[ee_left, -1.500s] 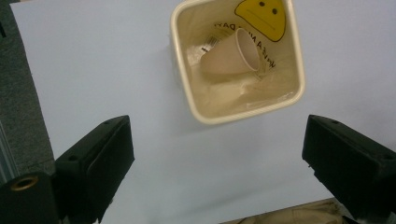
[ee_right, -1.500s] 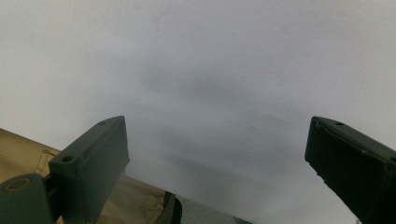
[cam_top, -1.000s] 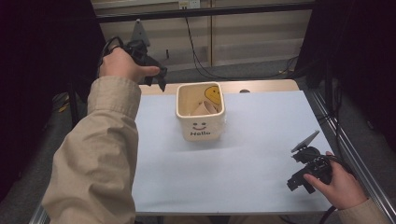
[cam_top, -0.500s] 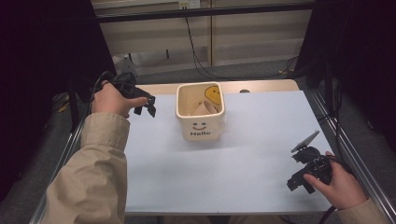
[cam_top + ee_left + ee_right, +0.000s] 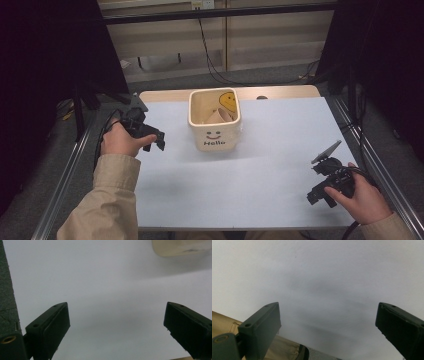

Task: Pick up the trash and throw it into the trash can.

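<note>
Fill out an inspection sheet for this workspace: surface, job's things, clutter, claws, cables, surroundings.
Surface: pale sheet covers the table; wooden edge shows at the far side.
Job's things: cream square cup marked "Hello", upright, with a smiley inside and a tan piece in it.
Clutter: nothing seen.
Claws: left claw open and holding nothing, jaws just opening, left of the cup; right claw open and holding nothing at the near right.
Cables: black leads hang beyond the table.
Surroundings: grey floor, metal side rails, dark curtains.

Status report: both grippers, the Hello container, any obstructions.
Left gripper open, empty, jaws just opened wider. Right gripper open, empty. Hello container upright on white mat, untouched. Nothing in the way.
</note>
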The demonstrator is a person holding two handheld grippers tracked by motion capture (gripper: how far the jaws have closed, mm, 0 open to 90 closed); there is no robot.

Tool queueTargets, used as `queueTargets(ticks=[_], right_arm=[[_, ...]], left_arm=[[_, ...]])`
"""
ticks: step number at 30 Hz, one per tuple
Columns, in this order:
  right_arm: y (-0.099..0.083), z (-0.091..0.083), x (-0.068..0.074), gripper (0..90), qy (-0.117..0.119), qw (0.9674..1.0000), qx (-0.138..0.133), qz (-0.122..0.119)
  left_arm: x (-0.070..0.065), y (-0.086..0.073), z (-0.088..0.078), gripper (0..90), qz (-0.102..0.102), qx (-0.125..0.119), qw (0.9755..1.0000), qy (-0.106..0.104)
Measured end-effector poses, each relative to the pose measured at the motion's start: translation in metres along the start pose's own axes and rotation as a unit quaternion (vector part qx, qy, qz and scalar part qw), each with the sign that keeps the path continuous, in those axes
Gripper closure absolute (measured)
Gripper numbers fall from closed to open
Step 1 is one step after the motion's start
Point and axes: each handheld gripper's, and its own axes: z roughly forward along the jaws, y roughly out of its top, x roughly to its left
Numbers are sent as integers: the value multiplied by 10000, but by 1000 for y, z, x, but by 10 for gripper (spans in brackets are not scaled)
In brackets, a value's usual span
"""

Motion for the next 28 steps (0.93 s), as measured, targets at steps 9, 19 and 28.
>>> queueTargets(ticks=[9,19,28], right_arm=[[0,1,-1,59,-34,10000,21,-5],[0,2,0,59,-37,10000,4,-2],[1,2,0,58,-68,9999,2,114]], left_arm=[[4,-30,28,63,79,53,9999,-48],[4,-63,59,63,248,24,9997,-29],[-3,-83,70,56,409,41,9992,-6]])
